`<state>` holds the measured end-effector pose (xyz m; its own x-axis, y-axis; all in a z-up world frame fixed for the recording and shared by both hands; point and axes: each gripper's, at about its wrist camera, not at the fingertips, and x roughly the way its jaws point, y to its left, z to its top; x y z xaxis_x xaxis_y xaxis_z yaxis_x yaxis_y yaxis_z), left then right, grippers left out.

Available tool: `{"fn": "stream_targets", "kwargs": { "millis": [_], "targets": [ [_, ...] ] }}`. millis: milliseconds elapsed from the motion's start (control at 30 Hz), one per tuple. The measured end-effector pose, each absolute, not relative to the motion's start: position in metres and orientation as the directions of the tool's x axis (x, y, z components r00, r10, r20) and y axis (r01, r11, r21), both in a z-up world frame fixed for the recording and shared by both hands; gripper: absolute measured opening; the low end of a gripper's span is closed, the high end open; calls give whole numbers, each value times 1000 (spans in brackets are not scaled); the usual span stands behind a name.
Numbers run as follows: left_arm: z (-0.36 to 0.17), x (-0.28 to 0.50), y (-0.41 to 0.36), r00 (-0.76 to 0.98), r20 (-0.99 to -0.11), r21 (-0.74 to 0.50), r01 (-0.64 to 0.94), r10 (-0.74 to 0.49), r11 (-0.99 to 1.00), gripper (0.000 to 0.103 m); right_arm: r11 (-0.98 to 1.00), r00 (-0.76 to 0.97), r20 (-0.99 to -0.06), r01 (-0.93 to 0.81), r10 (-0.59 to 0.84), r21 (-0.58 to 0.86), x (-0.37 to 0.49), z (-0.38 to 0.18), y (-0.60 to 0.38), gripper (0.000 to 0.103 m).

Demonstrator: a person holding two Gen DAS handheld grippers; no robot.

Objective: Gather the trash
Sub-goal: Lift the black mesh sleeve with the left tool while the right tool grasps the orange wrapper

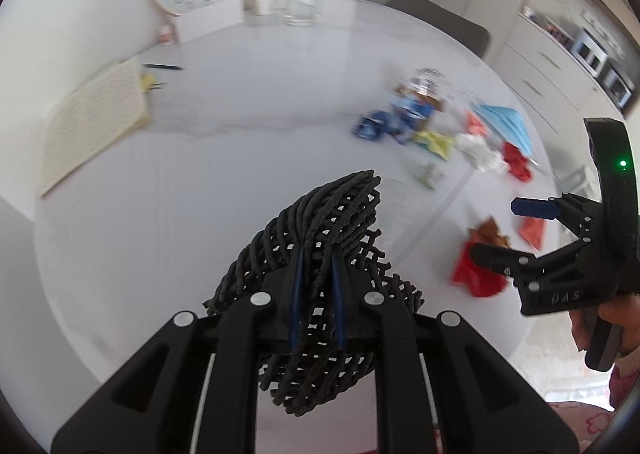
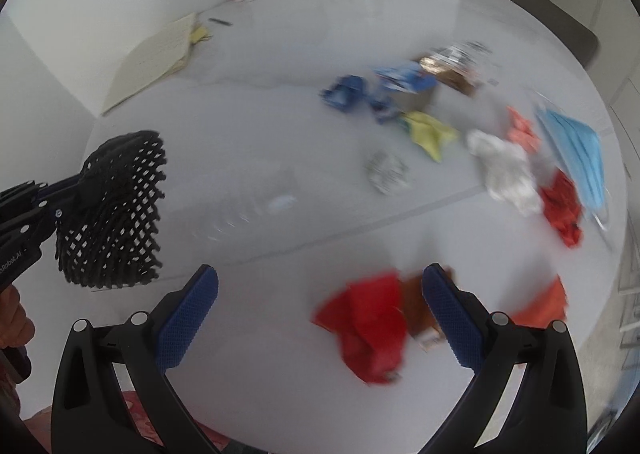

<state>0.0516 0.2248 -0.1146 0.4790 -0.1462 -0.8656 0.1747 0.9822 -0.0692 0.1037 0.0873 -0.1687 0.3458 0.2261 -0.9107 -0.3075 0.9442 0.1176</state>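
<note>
**Operator A:** Status of tongs first. Our left tongs (image 1: 316, 254) are clamped on the black mesh bag (image 1: 320, 254), pinching its gathered netting so it hangs off the blue pads. Our right tongs (image 2: 320, 314) are spread wide, holding nothing.

**Operator B:** Target?

**Operator A:** We take the crumpled red wrapper (image 2: 368, 330) on the white surface (image 2: 260, 113). It lies between the right tongs' pads, nearer the right-hand pad, with a brown wrapper (image 2: 420, 310) touching its edge. We judge it light, thin and springy; it will likely slide if nudged.

**Operator B:** Where do we grip?

**Operator A:** On the raised crumpled bulk, not on a flat corner. We would centre the pads over it to avoid catching the brown piece.

**Operator B:** Remaining trash?

**Operator A:** Blue wrappers (image 2: 344, 91), a yellow one (image 2: 430, 133), white tissue (image 2: 506, 169) and a blue face mask (image 2: 576, 149) lie farther out, well apart from both tongs.
</note>
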Motion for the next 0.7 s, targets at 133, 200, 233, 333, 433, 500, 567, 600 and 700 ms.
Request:
{"fn": "stream_targets", "kwargs": {
  "millis": [133, 200, 233, 333, 433, 500, 567, 600, 700],
  "targets": [
    [-114, 60, 253, 491, -864, -56, 130, -113, 990, 13, 914, 349, -906, -397, 239, 87, 121, -166, 121, 101],
    [-114, 66, 261, 496, -862, -55, 117, -106, 992, 13, 914, 353, -903, -394, 244, 93, 128, -164, 124, 101],
    [-114, 69, 262, 496, -861, -57, 117, -108, 991, 13, 922, 360, -901, -374, 244, 100, 131, -163, 122, 101],
    [-112, 76, 256, 496, -857, -75, 145, -138, 987, 13, 957, 399, -892, -271, 212, 106, 134, -158, 94, 101],
    [-108, 90, 236, 499, -848, -77, 214, -177, 974, 13, 989, 442, -888, -121, 128, 83, 129, -156, 47, 101],
    [-106, 98, 219, 494, -844, -84, 263, -208, 961, 13, 998, 454, -889, 7, 59, 69, 122, -157, 5, 101],
    [-103, 106, 196, 486, -839, -90, 321, -245, 943, 13, 989, 443, -897, 135, 0, 67, 114, -165, -34, 101],
    [-103, 110, 186, 481, -837, -95, 346, -263, 934, 13, 982, 436, -900, 175, -15, 69, 111, -168, -47, 101],
    [-104, 117, 147, 463, -830, -103, 420, -311, 902, 13, 945, 398, -914, 321, -78, 59, 99, -183, -90, 101]
  ]
}}
